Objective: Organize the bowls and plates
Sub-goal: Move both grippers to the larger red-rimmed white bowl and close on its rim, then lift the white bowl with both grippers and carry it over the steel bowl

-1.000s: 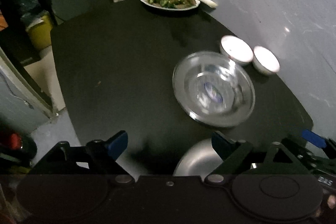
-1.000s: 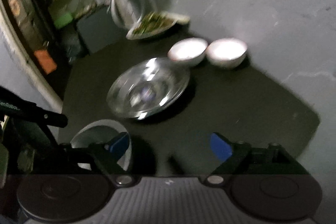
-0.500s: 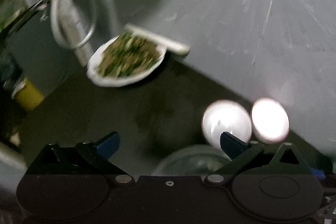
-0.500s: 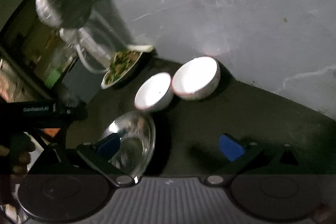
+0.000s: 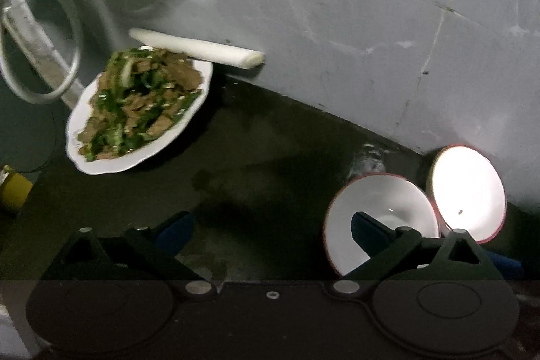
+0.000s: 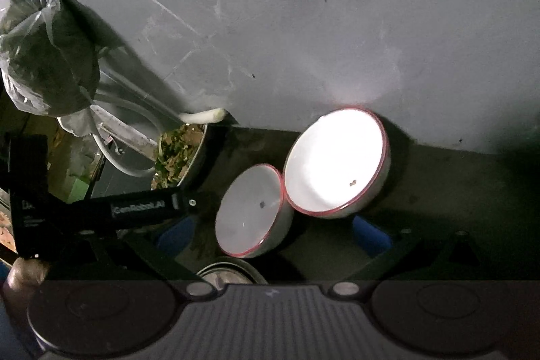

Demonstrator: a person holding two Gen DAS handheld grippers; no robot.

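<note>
Both open grippers have neared two round, glossy white bowls (image 6: 253,211).

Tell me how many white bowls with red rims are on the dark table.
2. The nearer white red-rimmed bowl sits touching the farther, brightly lit white red-rimmed bowl, which stands by the grey wall. Others may be hidden out of frame.

Both wrist cameras look steeply down and forward at the dark tabletop (image 5: 270,140) against the grey wall. The left view sits close, left of the two red-rimmed white ceramic bowls (image 5: 381,218); the right view faces them directly (image 6: 334,161). Both views share the bowls and the white plate of green stir-fry (image 5: 138,110).
</note>
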